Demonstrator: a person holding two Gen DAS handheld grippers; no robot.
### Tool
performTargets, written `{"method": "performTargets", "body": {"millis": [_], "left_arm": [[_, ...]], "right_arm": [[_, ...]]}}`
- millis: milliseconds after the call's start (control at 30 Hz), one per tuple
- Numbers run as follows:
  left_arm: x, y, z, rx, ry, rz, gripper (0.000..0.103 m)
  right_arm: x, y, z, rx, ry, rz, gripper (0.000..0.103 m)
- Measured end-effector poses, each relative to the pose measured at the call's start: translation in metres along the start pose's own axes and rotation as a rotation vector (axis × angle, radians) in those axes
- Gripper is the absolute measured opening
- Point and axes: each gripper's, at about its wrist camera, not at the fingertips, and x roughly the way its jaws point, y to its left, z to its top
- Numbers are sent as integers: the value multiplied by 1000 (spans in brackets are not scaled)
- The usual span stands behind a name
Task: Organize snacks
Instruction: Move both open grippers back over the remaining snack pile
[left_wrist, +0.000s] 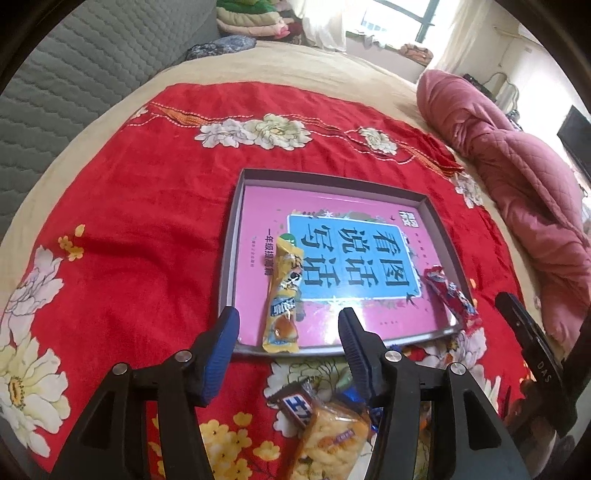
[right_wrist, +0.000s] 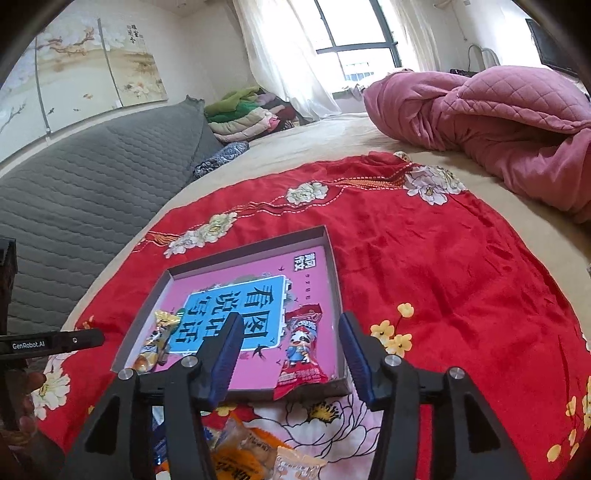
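Tray: a shallow grey box (left_wrist: 236, 236) lay on the red cloth, lined with a pink sheet printed with a blue panel of characters (left_wrist: 351, 254).
Placed, left side: a yellow snack packet (left_wrist: 282, 295) lay lengthwise inside the tray, near its left wall, its lower end at the near rim.
Placed, right side: a red snack packet (right_wrist: 303, 350) lay inside along the right wall, its near end overhanging the rim.
Left gripper: the left gripper (left_wrist: 288, 325) hung above the near edge of the tray, jaws apart, nothing between them; the yellow packet lay below, untouched.
Right gripper: the right gripper (right_wrist: 288, 339) likewise stood with jaws apart and empty, above the red packet and clear of it.
Remaining: a loose heap on the cloth just before the tray, including a brown chocolate bar (left_wrist: 295, 402), a clear bag of golden crackers (left_wrist: 332, 439) and orange-wrapped pieces (right_wrist: 240, 450); the full count could not be told.
Progress: by my judgement an early stage, two items stowed and most of the tray floor bare.
Surface: a red floral cloth (left_wrist: 147, 206) spread over a beige bed (right_wrist: 314, 140); soft ground, so the tray may have sat unevenly.
Room: a bunched pink quilt (right_wrist: 498, 114) at the far right, a grey quilted headboard (right_wrist: 92, 184), folded bedding in the corner (right_wrist: 240, 114), and a curtained window (right_wrist: 354, 40) giving daylight.
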Motion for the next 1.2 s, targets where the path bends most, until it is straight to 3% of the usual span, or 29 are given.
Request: {"method": "performTargets", "body": {"millis": [500, 1200], "left_arm": [[-15, -5, -21, 46, -1, 7, 61], [-11, -9, -61, 62, 90, -45, 61]], "right_arm": [[-25, 24, -7, -58, 21, 37, 61], [-57, 50, -47, -274, 113, 60, 61]]}}
